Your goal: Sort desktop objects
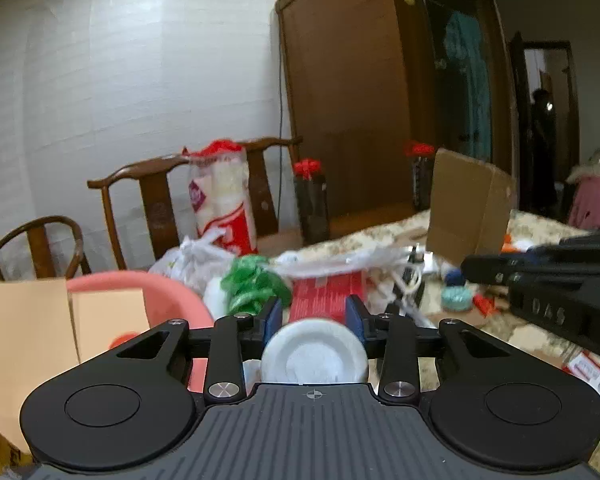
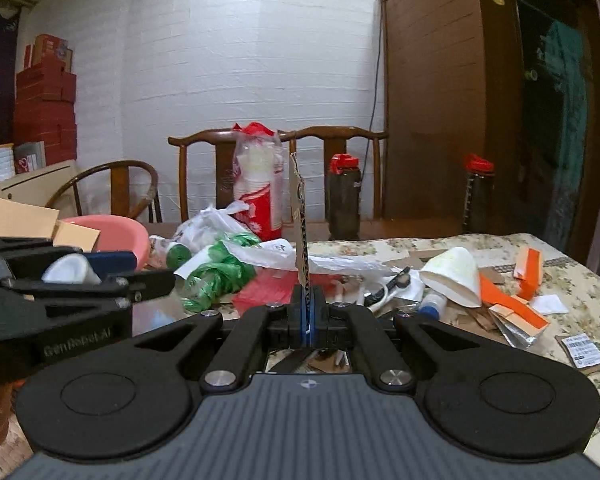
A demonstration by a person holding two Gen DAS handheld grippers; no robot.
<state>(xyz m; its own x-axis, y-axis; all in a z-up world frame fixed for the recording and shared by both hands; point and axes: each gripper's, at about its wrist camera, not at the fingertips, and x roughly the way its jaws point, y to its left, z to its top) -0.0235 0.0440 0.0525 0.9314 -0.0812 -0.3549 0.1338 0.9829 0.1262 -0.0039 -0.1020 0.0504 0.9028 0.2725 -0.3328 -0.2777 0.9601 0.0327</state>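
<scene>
My left gripper (image 1: 314,316) is shut on a white paper cup (image 1: 314,354) lying sideways between the blue pads, its base toward the camera. The right wrist view shows the same cup (image 2: 70,270) in those fingers at the left edge. My right gripper (image 2: 309,298) is shut on a thin brown piece of card (image 2: 300,208) with dark print. The card stands upright, edge-on to the camera. In the left wrist view the right gripper (image 1: 472,268) reaches in from the right, level with the left one. Both are held above the cluttered table.
The floral tablecloth (image 2: 572,280) carries a green plastic bag (image 2: 216,276), a red packet (image 2: 268,292), another paper cup (image 2: 456,280) on its side, orange strips (image 2: 512,304) and scraps. A pink basin (image 2: 116,232) and cardboard flaps (image 1: 28,332) sit left, an open box (image 1: 472,208) right. Dark bottles and chairs stand behind.
</scene>
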